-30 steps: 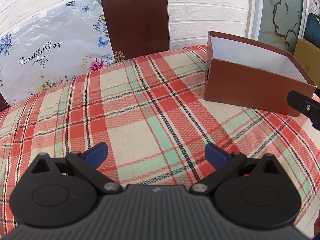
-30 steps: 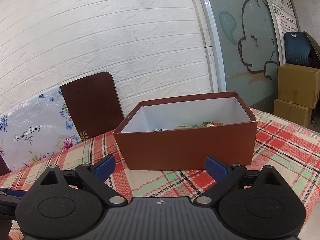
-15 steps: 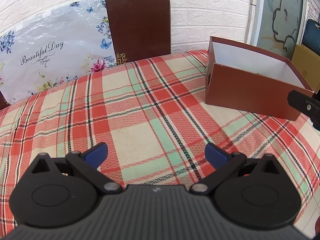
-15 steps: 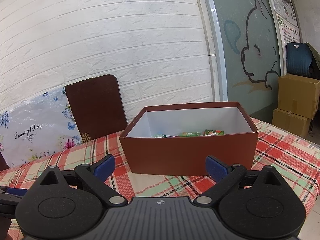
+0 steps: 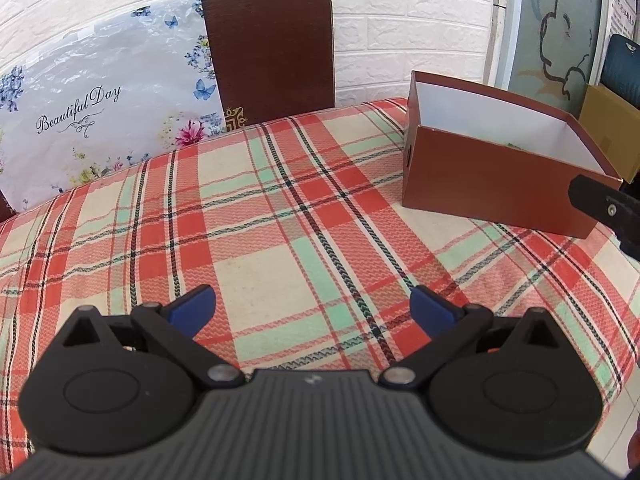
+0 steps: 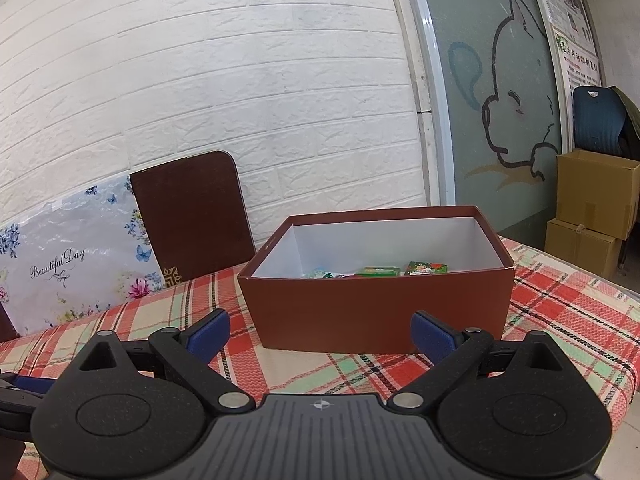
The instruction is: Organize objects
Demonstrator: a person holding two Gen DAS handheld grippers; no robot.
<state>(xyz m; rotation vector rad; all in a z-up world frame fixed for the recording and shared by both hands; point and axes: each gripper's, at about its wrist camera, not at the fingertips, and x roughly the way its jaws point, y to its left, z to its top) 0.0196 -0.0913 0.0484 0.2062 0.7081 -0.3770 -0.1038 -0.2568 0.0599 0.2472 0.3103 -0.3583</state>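
**Plaid table, box at the far right**

A white brick wall [image 6: 200, 80] backs a table under a plaid cloth [image 5: 260, 220]. The brown box [image 6: 376, 312] stands on the cloth, at 2 o'clock in the left view and at 12 in the right view, with small packets [image 6: 424, 268] inside. The left gripper [image 5: 312, 308] and the right gripper [image 6: 320, 332] both hover with jaws wide apart, holding nothing.

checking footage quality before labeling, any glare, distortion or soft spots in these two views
Left wrist view: even daylight, glare on the floral plastic sheet, fisheye curving the plaid tablecloth, and the left claw sharp. Right wrist view: brick wall courses curve, dark vignette fills the corners, the brown box is crisp, and the small packets inside are too small to identify.
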